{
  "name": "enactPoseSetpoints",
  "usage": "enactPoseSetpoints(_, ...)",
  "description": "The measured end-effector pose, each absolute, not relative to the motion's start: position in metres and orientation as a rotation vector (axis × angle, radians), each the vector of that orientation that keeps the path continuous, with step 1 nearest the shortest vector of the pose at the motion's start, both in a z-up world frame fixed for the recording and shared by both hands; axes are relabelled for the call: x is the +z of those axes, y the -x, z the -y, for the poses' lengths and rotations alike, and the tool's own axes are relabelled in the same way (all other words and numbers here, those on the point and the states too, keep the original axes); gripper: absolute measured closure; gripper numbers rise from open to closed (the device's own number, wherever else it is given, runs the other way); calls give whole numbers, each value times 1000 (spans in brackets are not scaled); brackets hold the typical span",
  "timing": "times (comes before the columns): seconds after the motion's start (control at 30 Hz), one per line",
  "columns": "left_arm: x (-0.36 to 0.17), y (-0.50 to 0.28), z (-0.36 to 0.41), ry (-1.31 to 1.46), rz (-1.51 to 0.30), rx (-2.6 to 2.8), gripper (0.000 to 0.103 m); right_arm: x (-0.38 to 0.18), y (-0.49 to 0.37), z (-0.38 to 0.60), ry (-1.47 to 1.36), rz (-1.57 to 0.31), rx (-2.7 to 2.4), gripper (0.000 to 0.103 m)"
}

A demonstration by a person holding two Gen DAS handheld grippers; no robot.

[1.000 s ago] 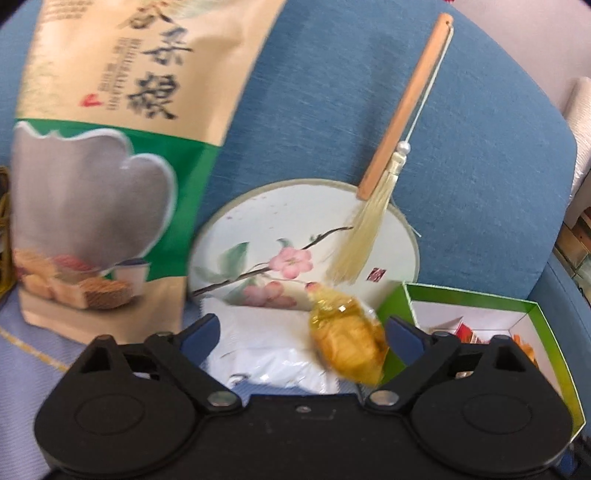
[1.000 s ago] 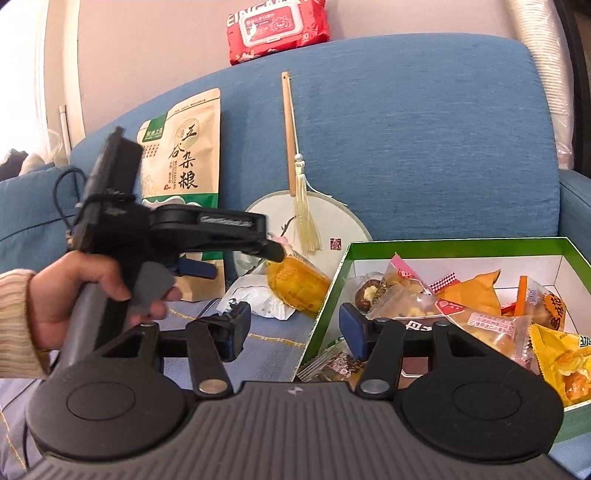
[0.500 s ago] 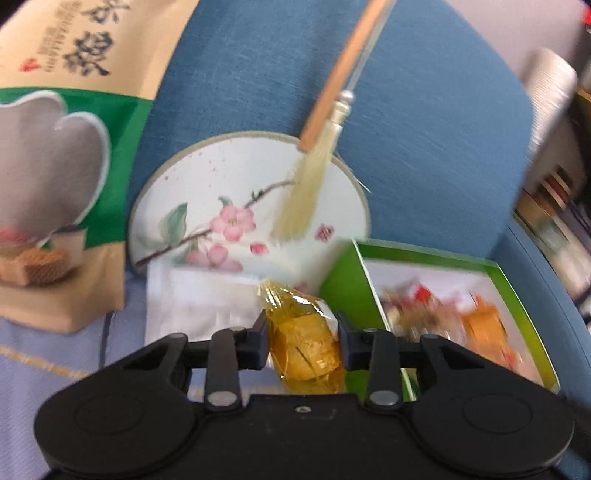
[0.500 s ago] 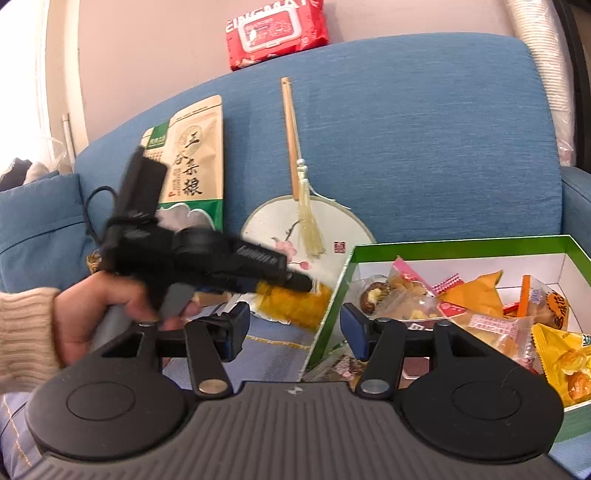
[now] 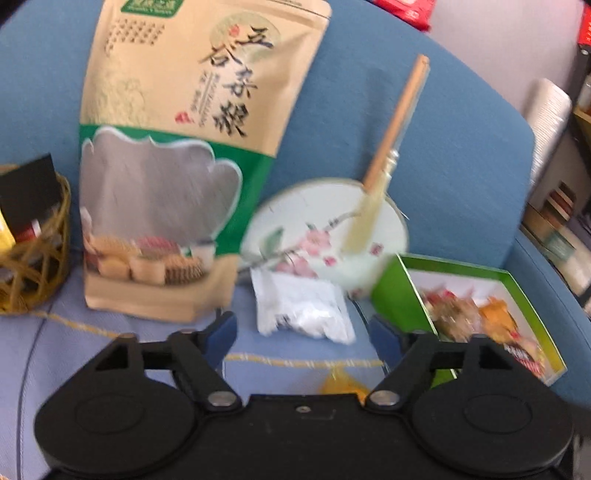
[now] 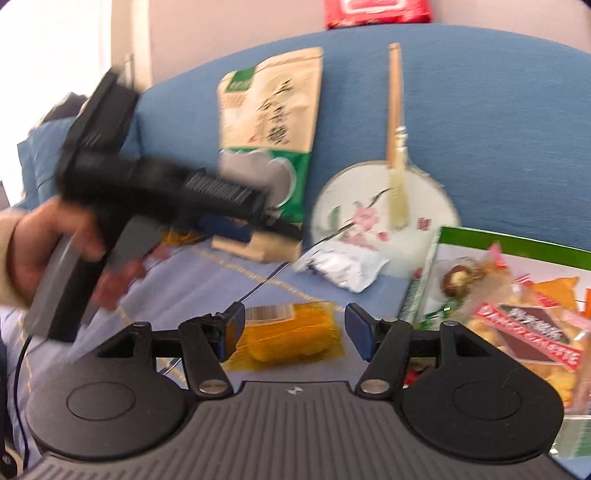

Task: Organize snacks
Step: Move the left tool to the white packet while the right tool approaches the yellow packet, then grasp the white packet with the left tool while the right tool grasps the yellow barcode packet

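A yellow wrapped snack (image 6: 291, 336) lies on the blue sofa seat, between the fingers of my open right gripper (image 6: 291, 334); only its tip (image 5: 341, 384) shows in the left wrist view. My left gripper (image 5: 303, 332) is open and empty, pulled back to the left; it also shows in the right wrist view (image 6: 258, 225). A white foil packet (image 5: 303, 310) lies in front of it and also shows in the right wrist view (image 6: 343, 267). The green snack box (image 6: 517, 247), holding several snacks, stands at the right, and shows in the left wrist view (image 5: 391, 295).
A tall grain-snack bag (image 5: 184, 158) leans on the sofa back. A round painted fan (image 5: 325, 236) with a wooden handle leans beside it. A wicker basket (image 5: 33, 258) sits at far left. A red wipes pack (image 6: 376, 13) lies on top of the sofa back.
My left gripper held the yellow snack half a second ago, then opened, let it drop onto the seat and moved back left. My right gripper moved over the dropped snack.
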State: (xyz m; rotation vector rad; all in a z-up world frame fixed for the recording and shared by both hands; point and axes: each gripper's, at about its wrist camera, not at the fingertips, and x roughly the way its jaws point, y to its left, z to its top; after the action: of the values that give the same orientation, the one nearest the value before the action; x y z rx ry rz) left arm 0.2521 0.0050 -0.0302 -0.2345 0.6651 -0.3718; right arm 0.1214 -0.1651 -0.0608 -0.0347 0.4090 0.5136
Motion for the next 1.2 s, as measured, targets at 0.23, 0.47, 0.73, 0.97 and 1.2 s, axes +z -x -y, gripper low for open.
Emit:
enactPoseSetpoints(0.23, -41, -286, 21, 122, -691, -300, 0, -81, -116, 131, 171, -413, 530, 0)
enactPoseSetpoints(0.47, -59, -314, 40, 77, -763, -305, 0, -97, -125, 114, 231, -428, 474, 0)
enactPoseSetpoints(0.73, -76, -336, 53, 27, -839, -335, 0, -104, -143, 109, 240, -411, 400, 0)
enactPoseSetpoints(0.97, -84, -340, 42, 54, -856, -411, 0, -111, -154, 106, 294, -446, 429, 0)
enactPoseSetpoints(1.2, -79, -307, 18, 1, -855, -486, 9, -111, -145, 101, 309, -536, 580, 48)
